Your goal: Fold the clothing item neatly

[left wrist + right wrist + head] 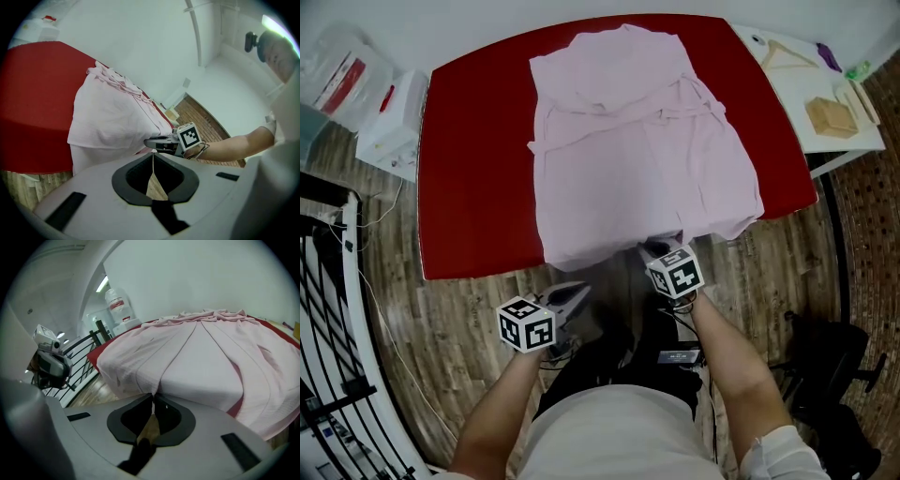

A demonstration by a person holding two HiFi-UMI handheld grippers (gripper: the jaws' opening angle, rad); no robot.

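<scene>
At the far left a black railing (328,309) stands off from the red worktop (478,169), well clear of the work. The left gripper (579,291) hangs over the wooden floor just short of the worktop's near edge. Its jaws are together with nothing between them, and it is apart from the cloth. The pink garment (637,159) lies spread down the middle of the worktop with its collar end at the far side. The sleeves seem to be turned in over the body, and the hem (591,246) droops over the near edge. The garment looks thin, light and limp. It will probably drape and slide on itself rather than hold a crease, so a lifted edge is likely to sag between two holds and drag the layers beneath out of line. The hem corners look like the sensible places to take it, one per gripper, pinching through all layers so the fold travels as one sheet. The right gripper (654,247) sits at the hanging hem, right of centre, with its jaws closed. Its own view suggests a thin pinch of the hem edge is caught at the tips. Further right, a white side table (787,94) carrying small wooden pieces stands at the worktop's far right corner.
</scene>
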